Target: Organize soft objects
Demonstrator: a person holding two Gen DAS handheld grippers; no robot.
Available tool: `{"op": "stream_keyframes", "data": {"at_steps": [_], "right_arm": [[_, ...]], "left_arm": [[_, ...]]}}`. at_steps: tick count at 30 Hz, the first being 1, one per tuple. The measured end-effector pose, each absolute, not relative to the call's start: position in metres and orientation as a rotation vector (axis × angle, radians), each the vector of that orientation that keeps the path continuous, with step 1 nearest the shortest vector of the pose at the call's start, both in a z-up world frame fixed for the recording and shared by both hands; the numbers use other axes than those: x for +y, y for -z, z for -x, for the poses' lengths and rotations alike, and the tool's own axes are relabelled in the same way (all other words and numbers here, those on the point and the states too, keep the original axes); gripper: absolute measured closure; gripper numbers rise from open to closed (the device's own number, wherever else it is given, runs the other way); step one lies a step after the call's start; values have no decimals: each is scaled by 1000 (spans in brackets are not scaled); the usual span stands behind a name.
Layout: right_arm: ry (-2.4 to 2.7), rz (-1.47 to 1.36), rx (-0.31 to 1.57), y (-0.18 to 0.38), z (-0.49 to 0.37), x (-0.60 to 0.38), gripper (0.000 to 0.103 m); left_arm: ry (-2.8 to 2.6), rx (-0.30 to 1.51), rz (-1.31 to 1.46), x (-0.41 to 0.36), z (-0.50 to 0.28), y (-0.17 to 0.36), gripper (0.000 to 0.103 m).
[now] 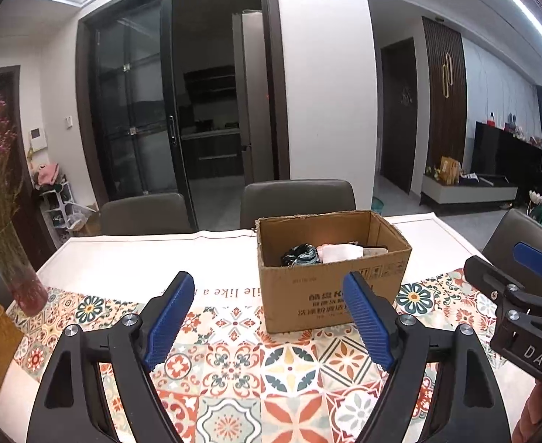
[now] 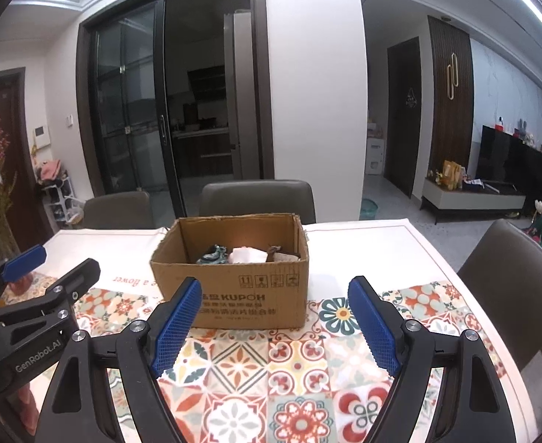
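Both your grippers, left gripper [image 1: 269, 323] and right gripper [image 2: 274, 326], hang wide apart and hold nothing, just short of the cardboard box [image 2: 234, 291]. Soft things [image 2: 234, 254] already lie inside it. Reach in carelessly and a finger catches the box's near wall, shoving it along the tablecloth [image 2: 300, 369].

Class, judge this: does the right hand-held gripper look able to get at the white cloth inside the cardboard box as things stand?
Probably yes. The right hand-held gripper is open and empty, the cardboard box has no lid, and the white cloth lies exposed; it must come in over the front wall.
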State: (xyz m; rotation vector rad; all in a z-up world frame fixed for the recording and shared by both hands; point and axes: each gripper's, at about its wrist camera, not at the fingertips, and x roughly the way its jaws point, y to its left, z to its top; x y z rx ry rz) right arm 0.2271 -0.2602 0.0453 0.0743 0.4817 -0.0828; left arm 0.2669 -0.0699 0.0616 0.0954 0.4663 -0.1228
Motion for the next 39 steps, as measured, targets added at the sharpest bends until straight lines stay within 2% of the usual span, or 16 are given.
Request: {"op": "stream_keyframes", "data": {"at_steps": [5,7,16,20,27,39], "right_arm": [[73,-65,461,-49,-201,-252,21],[82,-56,448,-50,-192,-250,21],[86,-54,404,-44,-151,-244,21],[83,-48,403,-40,-139,-243,15],[86,-65,389,-36,-115,-249,15],[93,-79,394,-26,-85,-249,15]], "left_arm": [[110,448,-70,-59,-239,-61,19],[104,444,-64,-56,-228,-61,14],[84,410,-61,-50,-189,-50,9],[82,397,-67,-49,-174,-47,6],[85,378,-83,-53,-148,-43,0],[59,370,-93,-51,-107,-35,0]]}}
